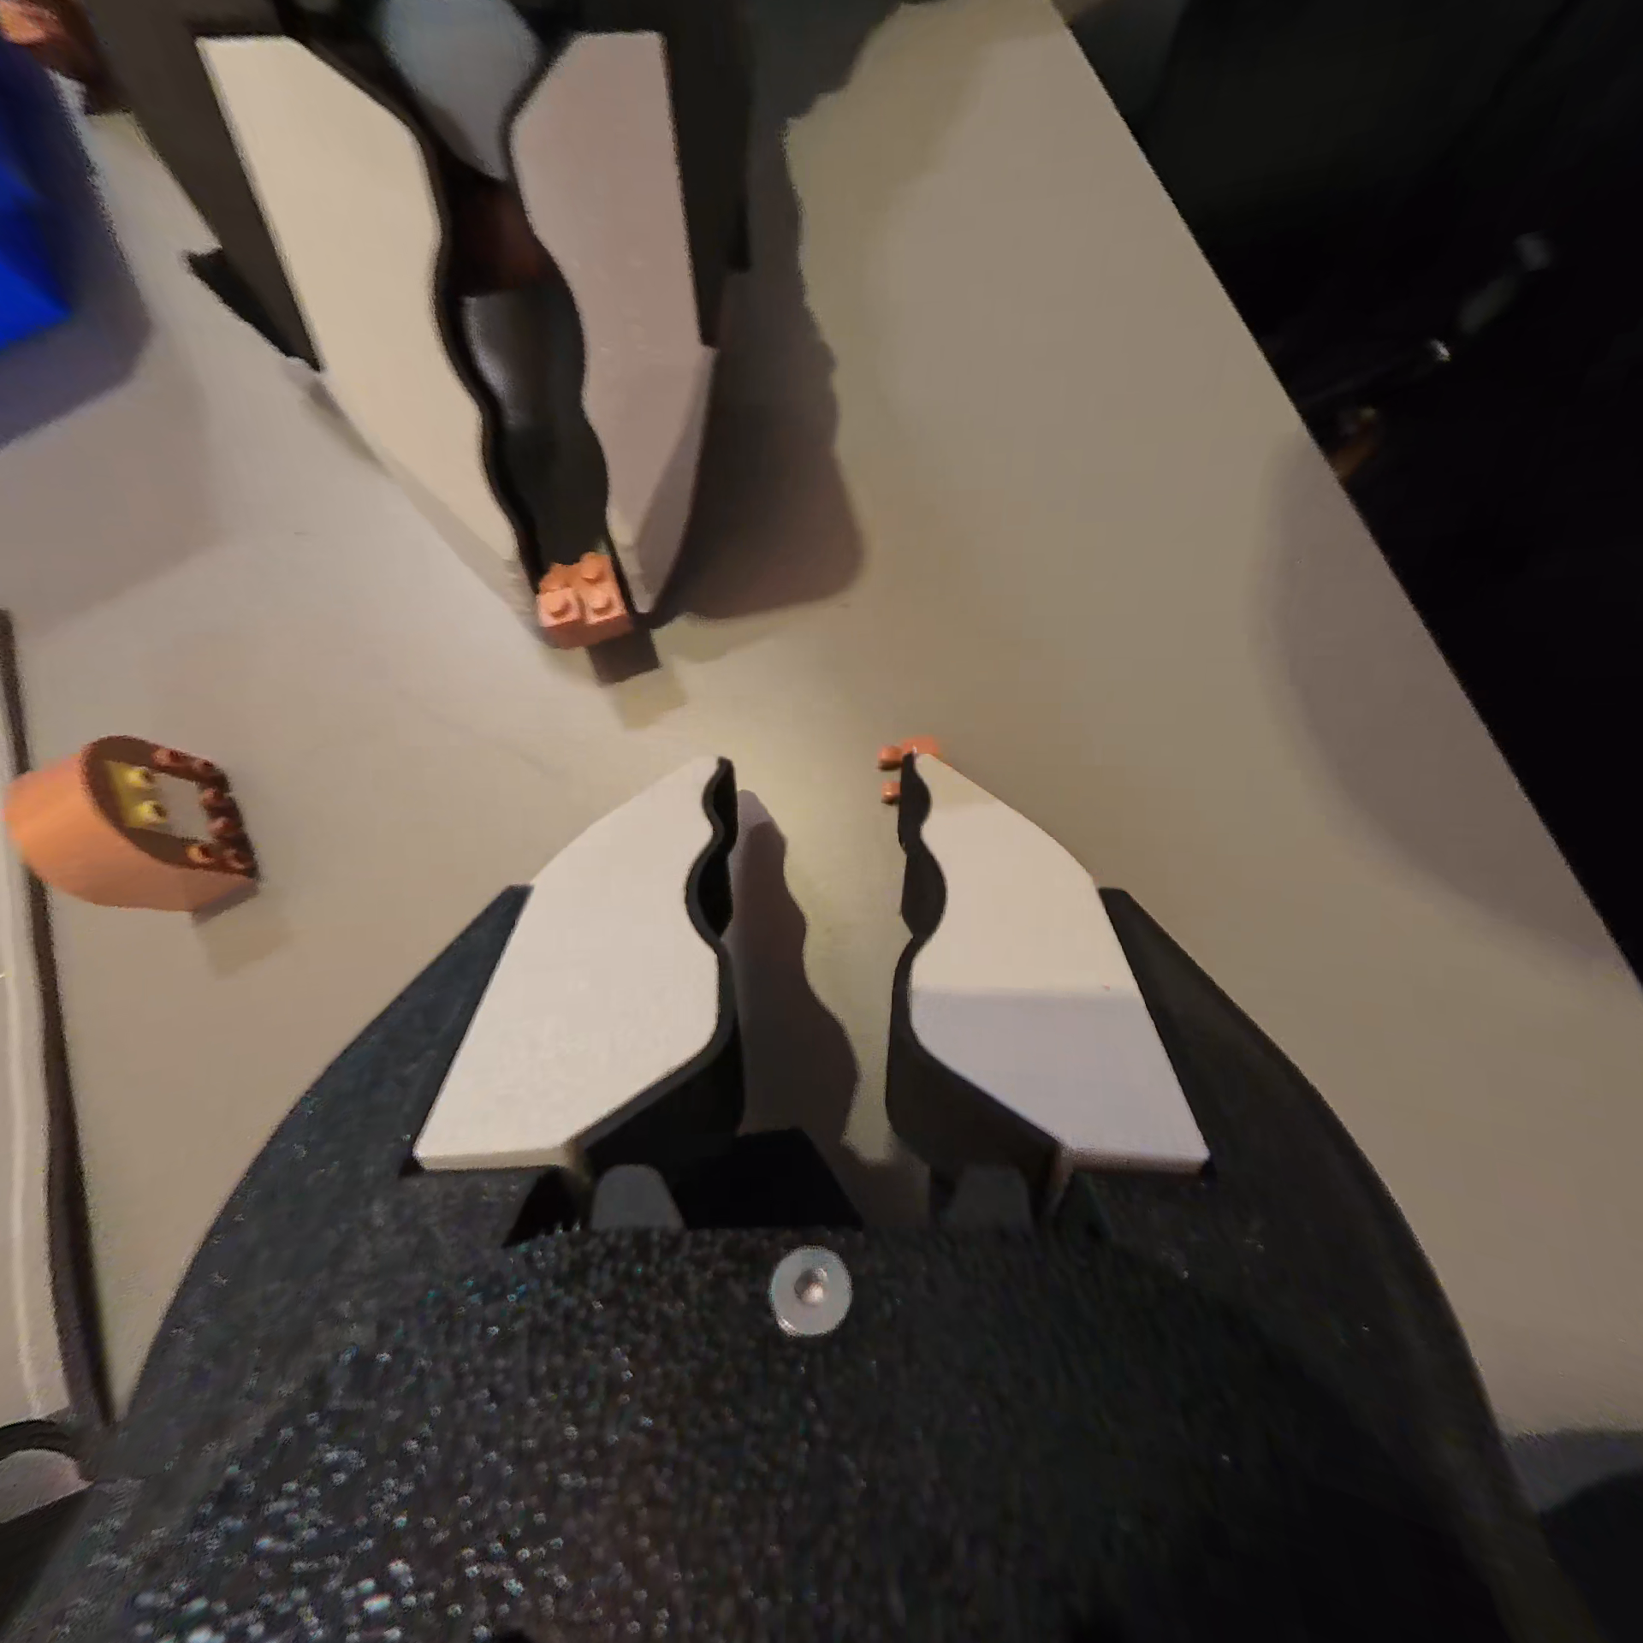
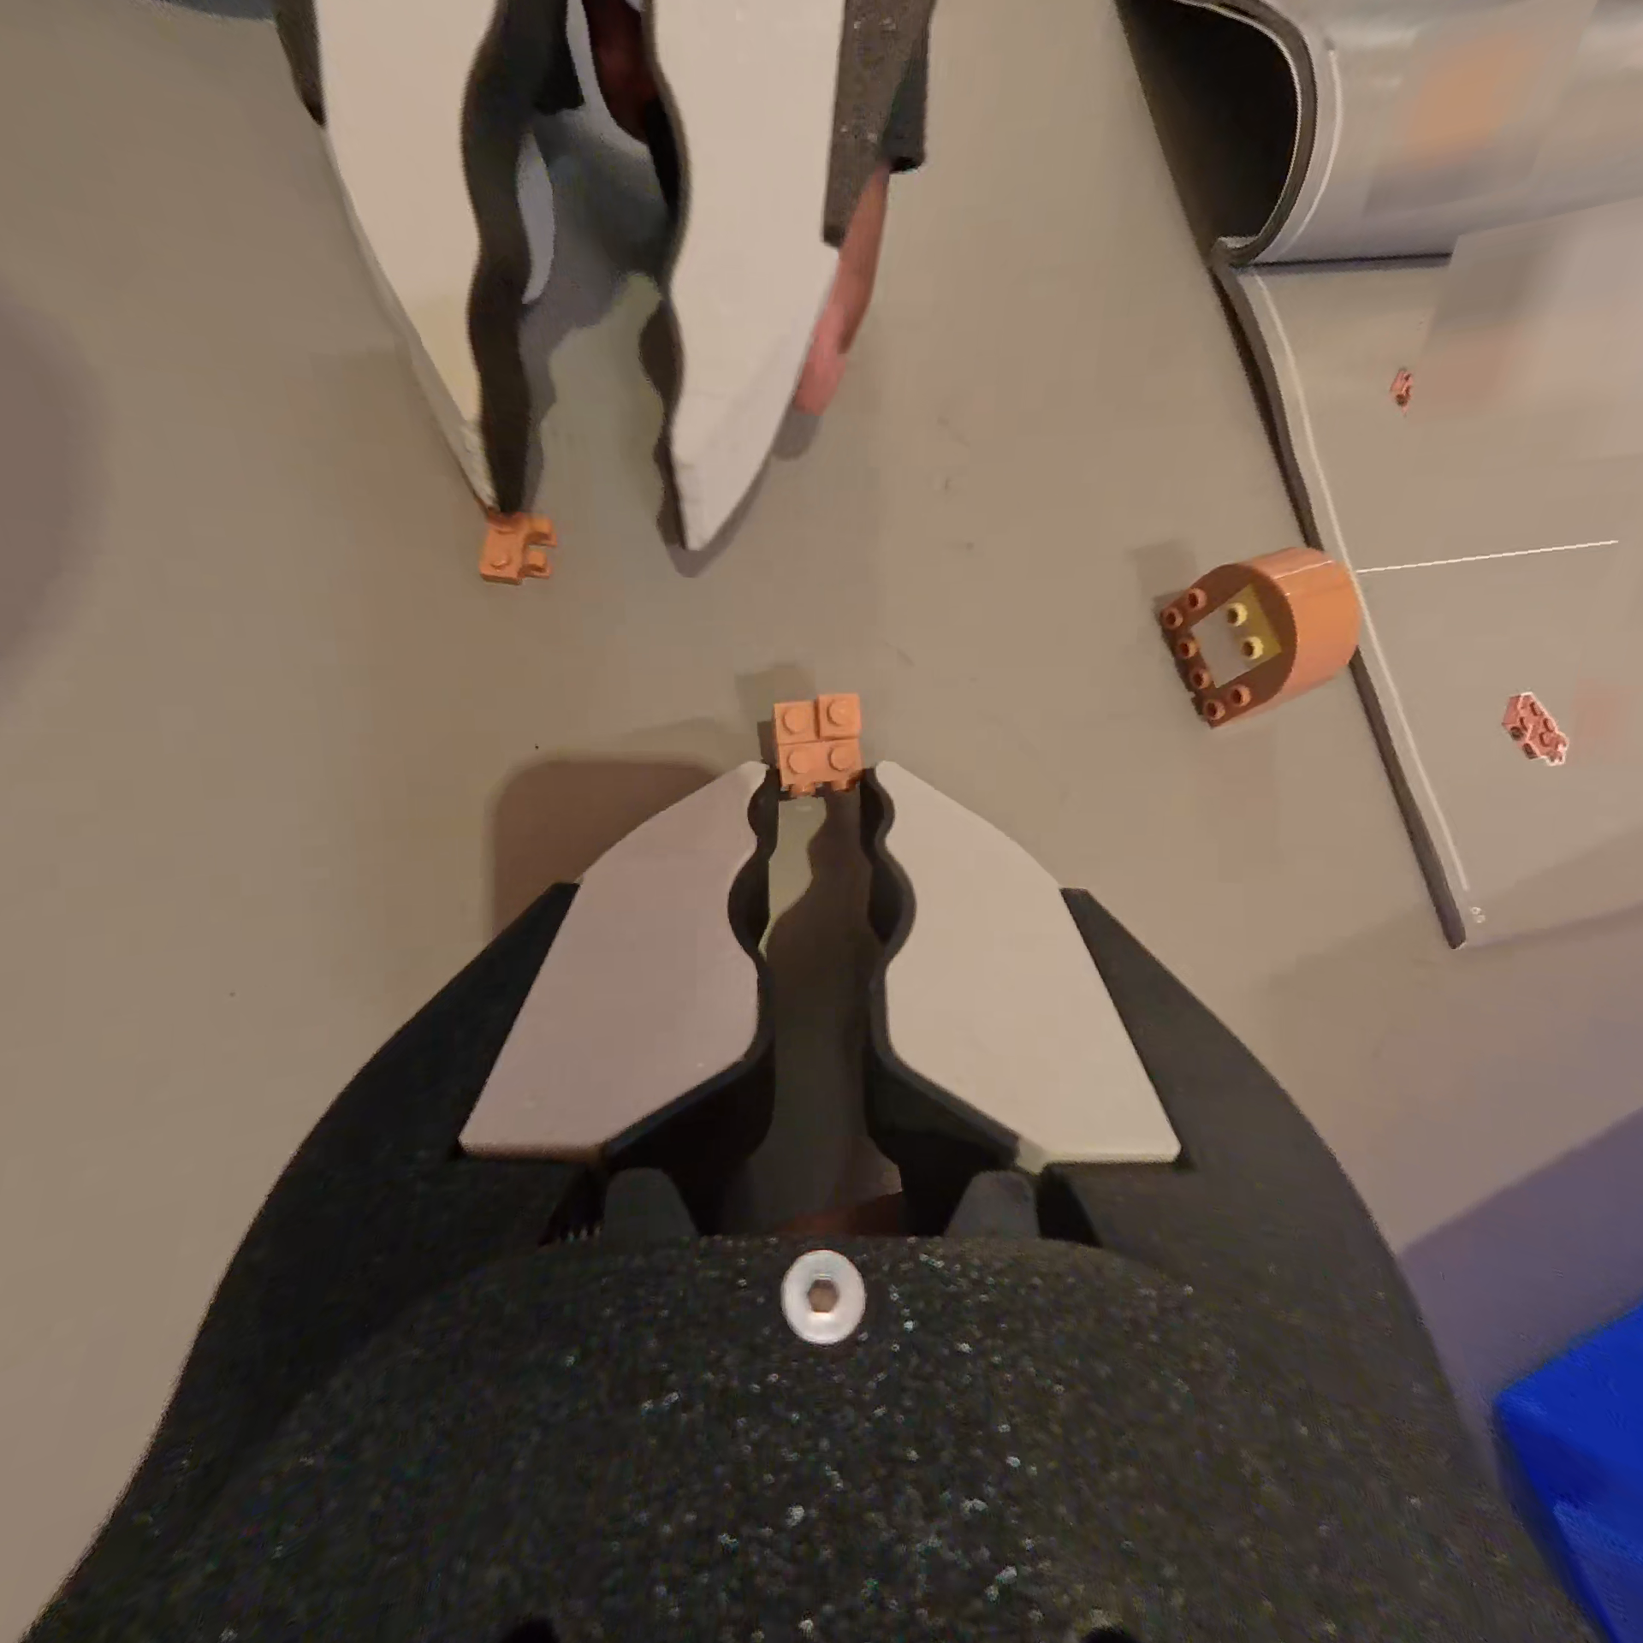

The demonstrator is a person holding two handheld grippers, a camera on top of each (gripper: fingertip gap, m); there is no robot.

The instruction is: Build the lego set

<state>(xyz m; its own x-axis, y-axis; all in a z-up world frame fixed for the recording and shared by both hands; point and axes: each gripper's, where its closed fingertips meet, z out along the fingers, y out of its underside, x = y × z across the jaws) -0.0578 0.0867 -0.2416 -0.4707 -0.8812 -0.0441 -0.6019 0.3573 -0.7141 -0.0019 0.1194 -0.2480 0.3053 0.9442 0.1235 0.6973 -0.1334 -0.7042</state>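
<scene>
right wrist view: we see right gripper point(image 2: 816, 782) clamping small orange brick point(image 2: 816, 742); left gripper point(image 2: 591, 524) spread wide beyond it, touching orange clip plate point(image 2: 516, 549).

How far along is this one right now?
Looks done: a rounded brown-and-tan brick assembly sits apart, built up. In hand: the right tongs grip a small orange studded piece. Remaining: the left tongs stand open with an orange clip plate loose at one tip; pinkish bits lie on the mat.

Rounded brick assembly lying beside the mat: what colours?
Tan curved shell, dark brown studded frame, two yellow studs inside. Right wrist view shows it best.
</scene>
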